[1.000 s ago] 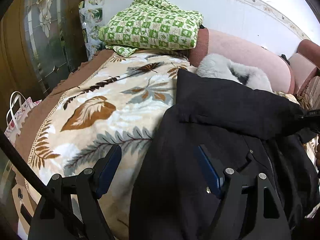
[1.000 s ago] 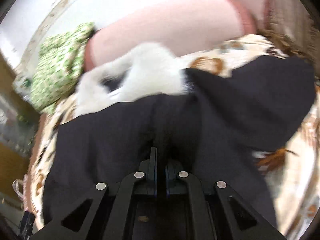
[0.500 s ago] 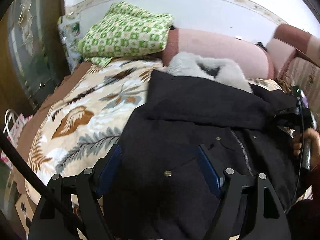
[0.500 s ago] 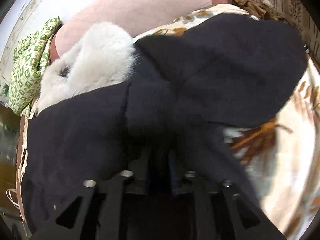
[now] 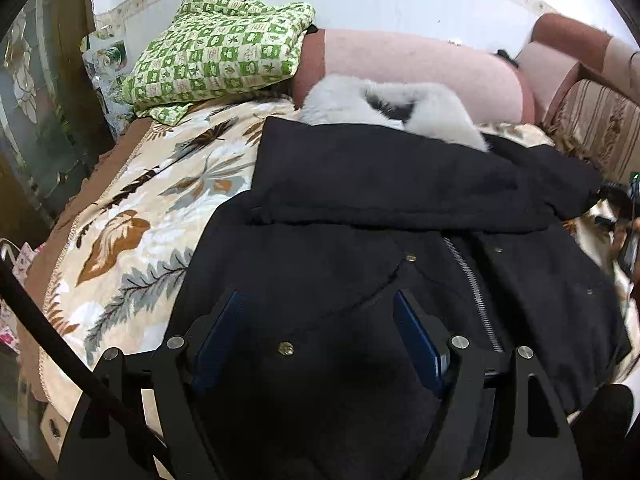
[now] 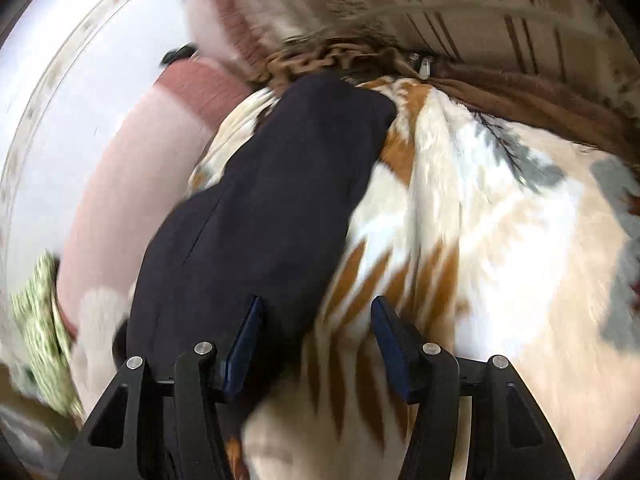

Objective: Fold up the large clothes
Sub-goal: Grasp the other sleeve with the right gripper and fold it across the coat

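Note:
A large black coat (image 5: 400,216) with a zipper and a white fur collar (image 5: 392,108) lies on a leaf-patterned blanket (image 5: 132,220). One sleeve is folded across its chest. My left gripper (image 5: 320,336) is open and empty just above the coat's lower front. My right gripper (image 6: 316,344) is open and empty. It hovers by the coat's right sleeve (image 6: 272,208), which lies flat on the blanket (image 6: 500,240). The right gripper also shows at the left wrist view's right edge (image 5: 624,224).
A folded green checked quilt (image 5: 220,48) and pink bolster pillows (image 5: 420,68) lie at the head of the bed. A striped cushion (image 6: 460,4) stands to the right. A glass cabinet (image 5: 36,92) and a bag (image 5: 20,256) are at the left.
My right gripper has opened and let go of the black sleeve, then swung right over the blanket. My left gripper has shifted right over the coat and stayed open.

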`<move>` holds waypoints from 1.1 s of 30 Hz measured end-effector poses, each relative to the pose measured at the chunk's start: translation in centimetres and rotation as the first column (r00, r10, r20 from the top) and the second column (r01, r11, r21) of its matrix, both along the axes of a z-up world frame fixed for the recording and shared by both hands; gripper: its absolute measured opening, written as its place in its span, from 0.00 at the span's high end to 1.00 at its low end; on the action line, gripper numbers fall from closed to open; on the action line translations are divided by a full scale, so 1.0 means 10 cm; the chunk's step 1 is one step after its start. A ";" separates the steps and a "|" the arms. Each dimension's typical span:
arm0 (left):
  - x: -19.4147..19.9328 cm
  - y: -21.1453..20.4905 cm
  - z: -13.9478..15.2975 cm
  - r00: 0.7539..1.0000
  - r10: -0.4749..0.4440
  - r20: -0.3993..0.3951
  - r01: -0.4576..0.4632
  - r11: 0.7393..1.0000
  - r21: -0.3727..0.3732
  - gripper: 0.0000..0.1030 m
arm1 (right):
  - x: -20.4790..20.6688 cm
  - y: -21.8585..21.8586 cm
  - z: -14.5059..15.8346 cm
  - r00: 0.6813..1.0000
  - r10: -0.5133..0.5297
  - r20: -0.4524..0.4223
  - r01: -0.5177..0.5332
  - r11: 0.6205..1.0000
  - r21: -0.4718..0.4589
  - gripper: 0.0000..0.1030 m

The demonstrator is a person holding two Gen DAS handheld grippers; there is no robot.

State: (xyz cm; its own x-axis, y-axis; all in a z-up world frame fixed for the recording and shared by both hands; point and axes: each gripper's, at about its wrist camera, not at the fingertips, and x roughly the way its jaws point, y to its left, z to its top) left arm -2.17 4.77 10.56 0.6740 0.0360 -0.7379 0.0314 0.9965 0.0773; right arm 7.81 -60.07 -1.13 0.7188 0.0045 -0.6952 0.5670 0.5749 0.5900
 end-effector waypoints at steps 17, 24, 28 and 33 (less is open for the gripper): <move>0.01 0.27 -0.05 0.997 0.073 -0.034 -0.076 0.994 -0.080 0.26 | 0.21 0.13 1.06 0.991 0.015 0.130 -0.007 0.998 -0.062 0.90; -0.29 0.52 0.09 0.993 0.119 0.001 -0.118 0.981 -0.153 0.26 | 0.14 1.53 2.17 0.947 0.298 0.122 -0.220 0.876 -0.430 0.92; -0.44 0.63 0.18 0.989 0.142 0.028 -0.135 0.975 -0.177 0.26 | 0.16 2.60 2.32 0.851 0.518 0.091 -0.406 0.757 -0.511 0.92; -0.64 0.79 0.31 0.982 0.176 0.063 -0.159 0.966 -0.205 0.26 | 0.27 3.97 1.76 0.696 0.716 -0.060 -0.630 0.568 -0.529 0.93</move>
